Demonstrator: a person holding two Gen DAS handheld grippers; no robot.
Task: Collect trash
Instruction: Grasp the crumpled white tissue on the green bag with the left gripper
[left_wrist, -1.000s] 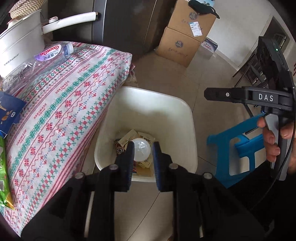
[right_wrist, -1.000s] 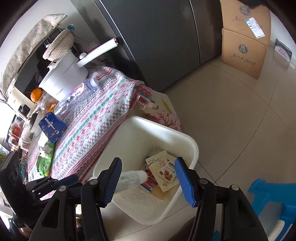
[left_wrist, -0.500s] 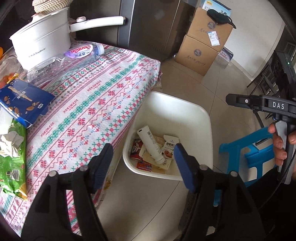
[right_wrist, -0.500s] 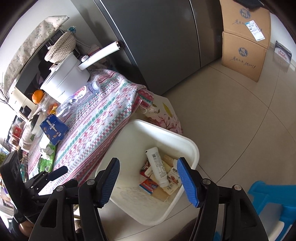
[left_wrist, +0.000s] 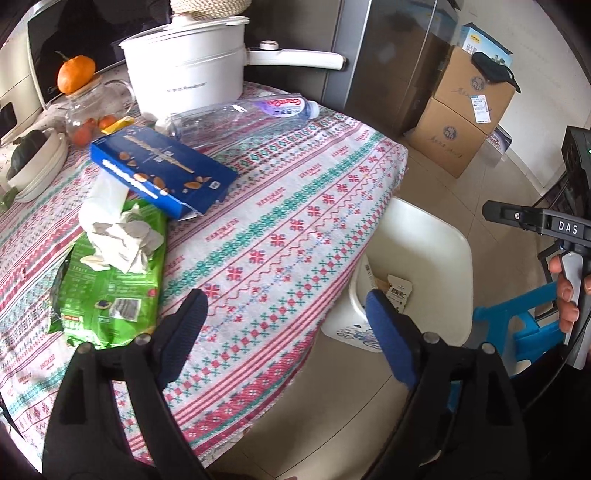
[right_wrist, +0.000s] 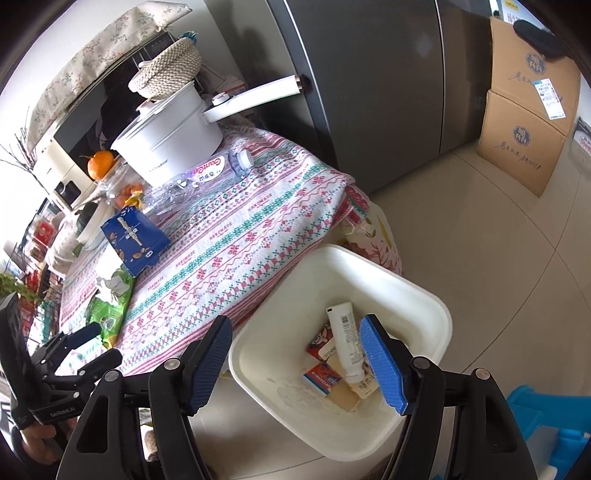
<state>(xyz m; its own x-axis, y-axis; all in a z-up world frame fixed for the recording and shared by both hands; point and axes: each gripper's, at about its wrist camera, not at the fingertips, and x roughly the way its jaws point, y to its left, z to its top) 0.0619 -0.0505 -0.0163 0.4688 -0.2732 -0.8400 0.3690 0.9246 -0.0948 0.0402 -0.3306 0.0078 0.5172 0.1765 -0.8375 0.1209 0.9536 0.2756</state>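
Both the left gripper and right gripper have just been opening and now gape wide, empty. The white plastic bin sits on the floor right of the table, holding a smooth white tube and wrappers. Remaining trash risks slipping: the crumpled white tissue is soft, the crinkly green packet thin, the clear plastic bottle round and could roll.
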